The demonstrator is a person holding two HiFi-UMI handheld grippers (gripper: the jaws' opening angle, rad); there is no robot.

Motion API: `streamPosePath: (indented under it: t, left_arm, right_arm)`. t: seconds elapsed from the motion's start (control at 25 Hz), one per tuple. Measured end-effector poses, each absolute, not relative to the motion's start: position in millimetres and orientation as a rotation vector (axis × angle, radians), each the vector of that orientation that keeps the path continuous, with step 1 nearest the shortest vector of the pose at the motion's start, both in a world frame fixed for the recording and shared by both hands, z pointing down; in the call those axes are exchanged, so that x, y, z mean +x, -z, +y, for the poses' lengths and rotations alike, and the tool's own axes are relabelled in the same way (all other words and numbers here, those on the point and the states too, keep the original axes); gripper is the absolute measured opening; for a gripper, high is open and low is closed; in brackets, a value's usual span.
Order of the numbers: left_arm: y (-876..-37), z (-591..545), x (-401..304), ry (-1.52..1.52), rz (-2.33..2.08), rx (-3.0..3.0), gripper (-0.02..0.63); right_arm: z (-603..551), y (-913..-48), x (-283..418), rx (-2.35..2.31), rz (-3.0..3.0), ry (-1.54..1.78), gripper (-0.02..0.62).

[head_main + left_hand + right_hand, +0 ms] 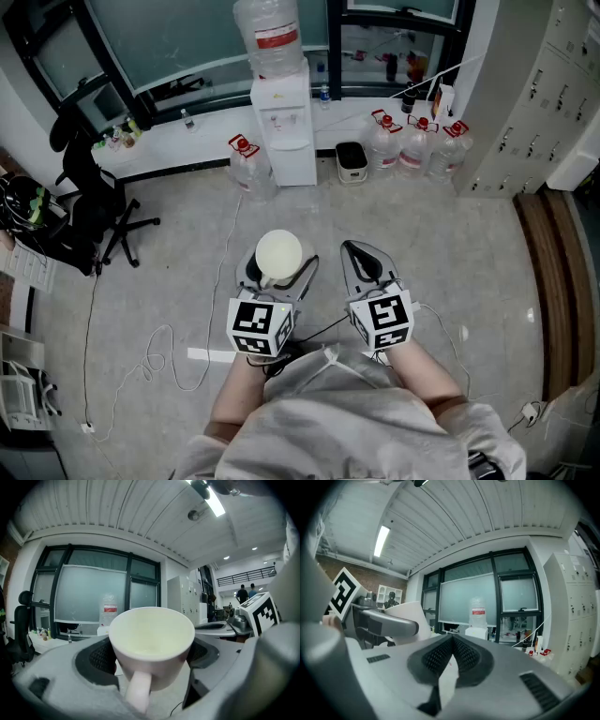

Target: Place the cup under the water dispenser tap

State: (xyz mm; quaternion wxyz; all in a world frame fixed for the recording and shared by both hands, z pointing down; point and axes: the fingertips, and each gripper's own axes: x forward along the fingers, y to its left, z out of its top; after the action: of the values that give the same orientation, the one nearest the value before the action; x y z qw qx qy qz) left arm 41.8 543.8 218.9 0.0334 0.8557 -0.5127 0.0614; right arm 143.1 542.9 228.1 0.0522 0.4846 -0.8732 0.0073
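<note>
Tough to read the tap from the head view. The white water dispenser with a clear bottle on top stands at the far edge of the grey floor, against the window wall, and its spout is too small to make out. In the left gripper view, the pale cream ceramic cup covers nearly all of the dispenser. Only the bottle with its red label peeks over the rim on the left. The cup's base is sunk out of sight between the jaws, and the person's hands are tucked behind the marker cubes.

Now the cup itself: round, smooth and plain, mouth up, with only pale glaze showing inside. Its thick handle points straight back at the camera and is blurred by being so close. From the head view it's a pale disc, upright above the floor, well short of the dispenser.

The left gripper has its jaws spread wide, and the dark ribbed pads press on either side of the cup's wall, so the cup is gripped. The right gripper rides just beside it. Its jaws are brought together, the ribbed pads meeting at the tip with nothing between them.
</note>
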Motion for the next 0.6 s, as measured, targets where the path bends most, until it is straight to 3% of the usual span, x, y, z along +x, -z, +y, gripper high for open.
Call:
streamPosePath:
  t: [0.6]
  left_arm:
    - [-238, 539, 54, -0.213, -1.542, 2.6, 0.445]
  right_arm:
    - [538, -243, 164, 1.535, -2.657, -0.086, 0.028]
